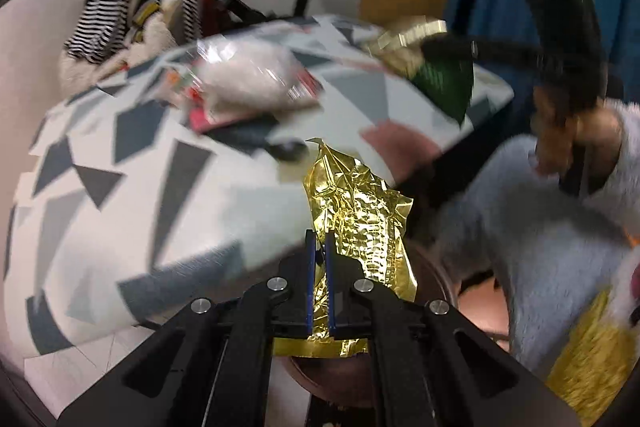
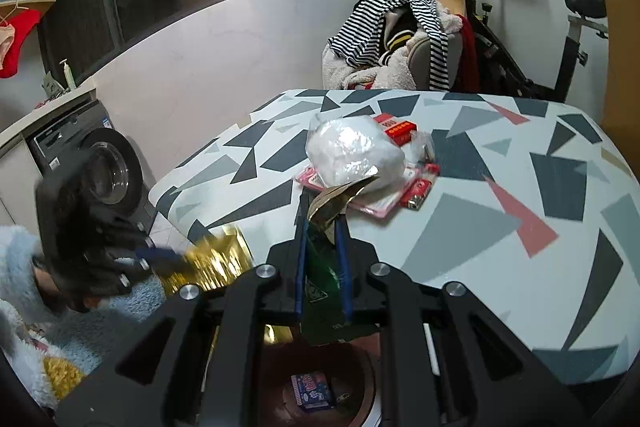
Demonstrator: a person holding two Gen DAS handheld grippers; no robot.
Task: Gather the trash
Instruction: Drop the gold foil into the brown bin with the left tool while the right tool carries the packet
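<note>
- The left tool [image 1: 320,259] is clamped on a crumpled gold foil wrapper [image 1: 360,219], pinched near its lower part; the wrapper hangs past the edge of the tabletop [image 1: 120,187], above a round brown bin [image 2: 320,387].
- The foil looks very light, thin and crinkly. It will probably flutter and could tear or slip, so a flat pinch well inside the sheet seems safest.
- The right tool [image 2: 322,231] is closed on a dark green packet [image 2: 320,279] with a gold inner lining, held upright over the same bin, which already holds a small printed box [image 2: 314,391].
- That packet appears limp and glossy, likely slippery; a grip on its folded middle suits it.
- Left on the patterned tabletop are a soft white bundle in clear film [image 2: 352,155], a red carton [image 2: 396,129] and a red lighter [image 2: 418,193], close together.
- The film bundle looks squashy and light, the carton stiff-edged.
</note>
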